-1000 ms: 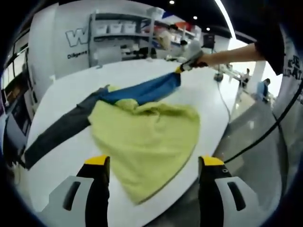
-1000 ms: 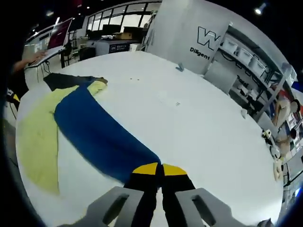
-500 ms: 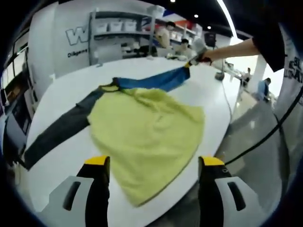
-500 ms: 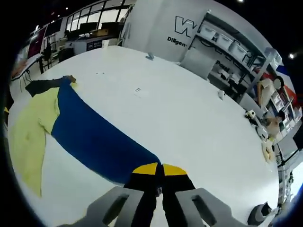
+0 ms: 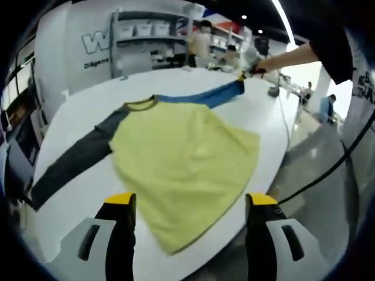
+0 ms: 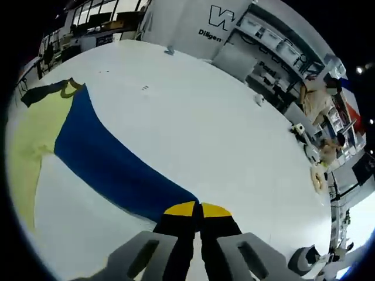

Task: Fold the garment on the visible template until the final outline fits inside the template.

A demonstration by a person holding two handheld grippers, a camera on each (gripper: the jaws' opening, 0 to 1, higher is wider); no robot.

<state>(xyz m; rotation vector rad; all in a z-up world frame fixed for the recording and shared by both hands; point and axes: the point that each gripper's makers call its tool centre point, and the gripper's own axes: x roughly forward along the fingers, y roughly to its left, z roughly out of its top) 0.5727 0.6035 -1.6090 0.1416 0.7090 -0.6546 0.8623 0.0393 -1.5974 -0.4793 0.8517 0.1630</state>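
left gripper [image 5: 186, 202] apart | right gripper [image 6: 194, 209] apparently clamping blue sleeve [image 6: 111, 170]

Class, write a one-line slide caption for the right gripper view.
Right gripper, jaws shut on the blue sleeve, holds it stretched across the white table away from the yellow shirt body.

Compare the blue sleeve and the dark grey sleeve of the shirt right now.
The blue sleeve is gripped at its cuff by the right hand-held gripper; the dark grey sleeve lies free on the table. The blue one is stretched straight; the grey one angles off toward the table edge. Both join the yellow body.
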